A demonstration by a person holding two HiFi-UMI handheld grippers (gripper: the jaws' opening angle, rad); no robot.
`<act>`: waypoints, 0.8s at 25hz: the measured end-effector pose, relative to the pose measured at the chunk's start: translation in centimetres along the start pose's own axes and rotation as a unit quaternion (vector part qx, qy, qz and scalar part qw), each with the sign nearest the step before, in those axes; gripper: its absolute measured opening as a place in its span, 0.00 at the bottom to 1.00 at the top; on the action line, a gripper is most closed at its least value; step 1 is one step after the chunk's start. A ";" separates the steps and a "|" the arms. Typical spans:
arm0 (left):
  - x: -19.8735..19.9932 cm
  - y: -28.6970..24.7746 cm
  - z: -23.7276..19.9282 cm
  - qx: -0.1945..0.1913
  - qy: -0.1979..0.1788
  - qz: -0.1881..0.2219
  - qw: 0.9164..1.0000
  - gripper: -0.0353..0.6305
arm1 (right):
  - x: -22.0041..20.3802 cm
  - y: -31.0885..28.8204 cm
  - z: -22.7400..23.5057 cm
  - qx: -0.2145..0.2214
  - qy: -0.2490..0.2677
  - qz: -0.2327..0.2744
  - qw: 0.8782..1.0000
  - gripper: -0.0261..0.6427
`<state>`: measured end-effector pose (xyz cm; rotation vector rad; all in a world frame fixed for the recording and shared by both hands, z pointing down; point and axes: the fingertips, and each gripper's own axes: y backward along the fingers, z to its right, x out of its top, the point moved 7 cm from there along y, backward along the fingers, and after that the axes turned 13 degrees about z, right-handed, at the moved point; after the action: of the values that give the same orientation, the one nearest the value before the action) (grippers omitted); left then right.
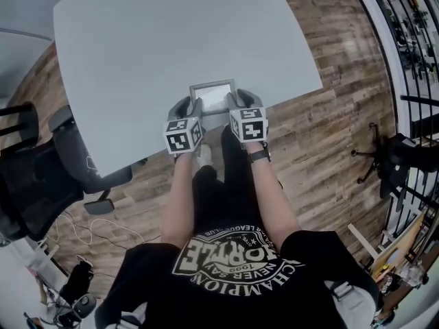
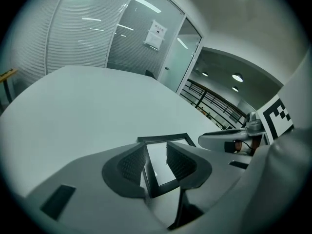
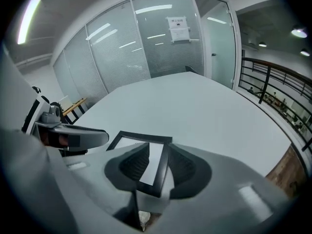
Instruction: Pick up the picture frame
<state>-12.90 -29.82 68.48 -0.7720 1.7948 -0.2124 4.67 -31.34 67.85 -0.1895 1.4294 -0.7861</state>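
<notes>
The picture frame (image 1: pixel 212 94), dark-rimmed with a pale centre, lies flat on the grey table (image 1: pixel 171 40) close to its near edge. My left gripper (image 1: pixel 189 107) stands at the frame's left side and my right gripper (image 1: pixel 239 102) at its right side. In the left gripper view the frame's (image 2: pixel 165 139) left rim runs between the spread jaws of the left gripper (image 2: pixel 156 163), with a gap at the right pad. Seen from the right gripper view, the frame's (image 3: pixel 138 136) right rim sits between the right gripper's (image 3: pixel 157 167) spread jaws. Neither pair of pads presses on the frame.
A black office chair (image 1: pixel 41 163) stands at the table's left corner, over wooden floor (image 1: pixel 329 136). A chair base (image 1: pixel 387 153) is at the right, near a railing. A glass wall (image 3: pixel 146 38) rises beyond the table's far side. The person's legs are just below the table edge.
</notes>
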 end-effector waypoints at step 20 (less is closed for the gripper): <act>-3.2 -2.2 -1.5 0.037 0.005 -0.055 0.998 0.23 | -2.8 -2.6 1.1 -0.001 -0.042 -0.040 0.998 0.16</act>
<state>-12.85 -29.97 72.62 -0.8183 1.7451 -0.3530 4.89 -31.93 71.77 -0.2799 1.3492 -0.8339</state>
